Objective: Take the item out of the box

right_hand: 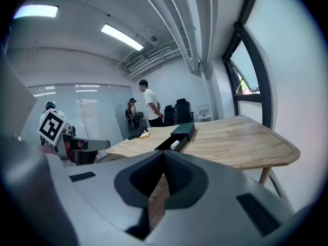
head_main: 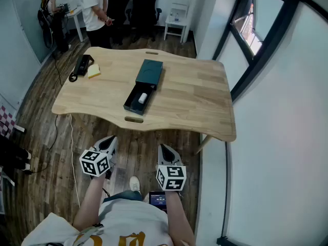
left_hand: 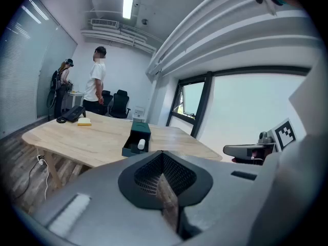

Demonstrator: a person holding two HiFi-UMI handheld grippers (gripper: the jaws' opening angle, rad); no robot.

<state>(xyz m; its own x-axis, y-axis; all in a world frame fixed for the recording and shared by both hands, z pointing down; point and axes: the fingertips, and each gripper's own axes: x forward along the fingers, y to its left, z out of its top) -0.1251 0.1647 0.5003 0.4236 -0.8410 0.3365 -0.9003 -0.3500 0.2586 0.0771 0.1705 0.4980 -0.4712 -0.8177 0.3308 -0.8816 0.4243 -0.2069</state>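
Left claw (head_main: 109, 142), right claw (head_main: 165, 150) pressed together, empty; white item (head_main: 143, 98) in open box (head_main: 148, 73) well ahead.

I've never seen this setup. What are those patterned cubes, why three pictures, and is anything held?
No robot: a person standing before a wooden table holds a gripping tool in each hand, the left tool and the right tool; the cubes belong to them. One picture comes from a camera on the person's head, the others from cameras riding on each tool, looking along its jaws. Both tools are shut and hold nothing. On the table lies an open dark box with a white item inside, plus a black device and a yellow pad.
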